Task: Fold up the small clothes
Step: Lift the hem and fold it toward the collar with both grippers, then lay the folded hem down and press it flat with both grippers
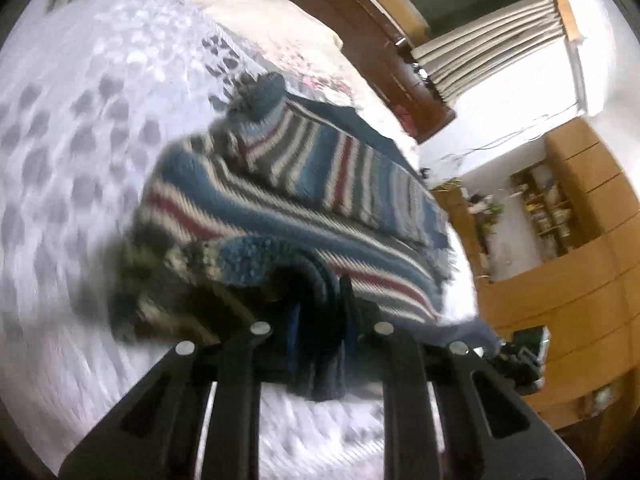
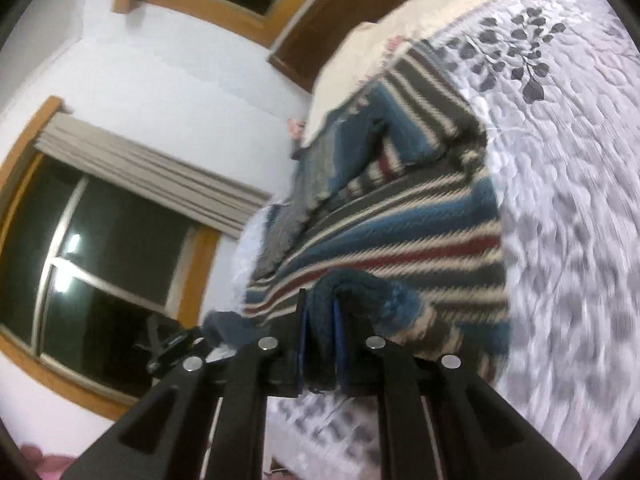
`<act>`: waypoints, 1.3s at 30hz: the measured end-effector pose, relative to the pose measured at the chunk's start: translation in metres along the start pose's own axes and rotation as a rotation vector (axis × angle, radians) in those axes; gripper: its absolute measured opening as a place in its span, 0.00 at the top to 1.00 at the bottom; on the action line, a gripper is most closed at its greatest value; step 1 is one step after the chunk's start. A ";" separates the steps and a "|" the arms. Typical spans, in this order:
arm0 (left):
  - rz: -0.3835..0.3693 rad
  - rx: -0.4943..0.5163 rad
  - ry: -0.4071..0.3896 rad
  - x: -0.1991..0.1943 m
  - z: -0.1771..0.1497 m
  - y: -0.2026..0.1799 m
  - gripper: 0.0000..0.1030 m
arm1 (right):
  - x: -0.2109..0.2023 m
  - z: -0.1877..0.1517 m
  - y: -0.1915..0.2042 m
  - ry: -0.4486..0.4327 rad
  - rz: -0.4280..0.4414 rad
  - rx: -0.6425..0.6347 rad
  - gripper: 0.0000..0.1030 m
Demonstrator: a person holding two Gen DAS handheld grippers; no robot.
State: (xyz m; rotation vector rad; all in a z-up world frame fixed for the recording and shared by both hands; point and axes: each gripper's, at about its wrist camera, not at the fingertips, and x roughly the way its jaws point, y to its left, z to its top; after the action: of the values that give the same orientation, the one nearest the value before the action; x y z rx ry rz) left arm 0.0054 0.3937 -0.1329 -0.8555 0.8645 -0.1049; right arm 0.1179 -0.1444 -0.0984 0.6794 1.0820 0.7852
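- Striped knit sweater (image 1: 280,200) lies spread on a bed, over a white quilted bedspread (image 1: 72,128) printed with grey leaf sprigs.
- Left tongs (image 1: 320,312) clenched on a thick blue ribbed hem; the knit bunches between the two black fingers.
- Right tongs (image 2: 320,320) likewise clamped on a blue fuzzy edge of the same sweater (image 2: 400,240), the fabric pinched between blue-lined pads.
- Both grips sit on the near edge of the garment; that edge is raised off the bedspread, while the far part rests flat.
- Long axis: from the left wrist view the body runs away from the tongs toward the far bed edge, with the stripes crossing it. A sleeve with a blue cuff (image 1: 264,92) lies folded over the top, pointing toward the pillow end.
- Open room: broad bare bedspread on the outer side of the sweater in the right wrist view (image 2: 568,200). The opposite side ends at the bed's edge, near a white wall and a wood-framed window (image 2: 100,240).
- Materials: chunky knit with blue, cream, grey and dark red bands; a cream blanket (image 1: 288,24) at the head of the bed; wooden cabinets (image 1: 580,240) beyond.
- Both views motion-blurred; fine stitch detail is unclear.
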 end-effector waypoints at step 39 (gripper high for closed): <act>0.209 0.394 0.265 0.102 0.085 -0.002 0.33 | 0.057 0.035 0.025 0.119 -0.303 -0.247 0.29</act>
State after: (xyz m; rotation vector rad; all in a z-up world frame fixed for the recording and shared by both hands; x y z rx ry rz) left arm 0.1335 0.4034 -0.1658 -0.3833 1.1314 -0.2016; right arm 0.1600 -0.0867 -0.0954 0.2541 1.1401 0.6871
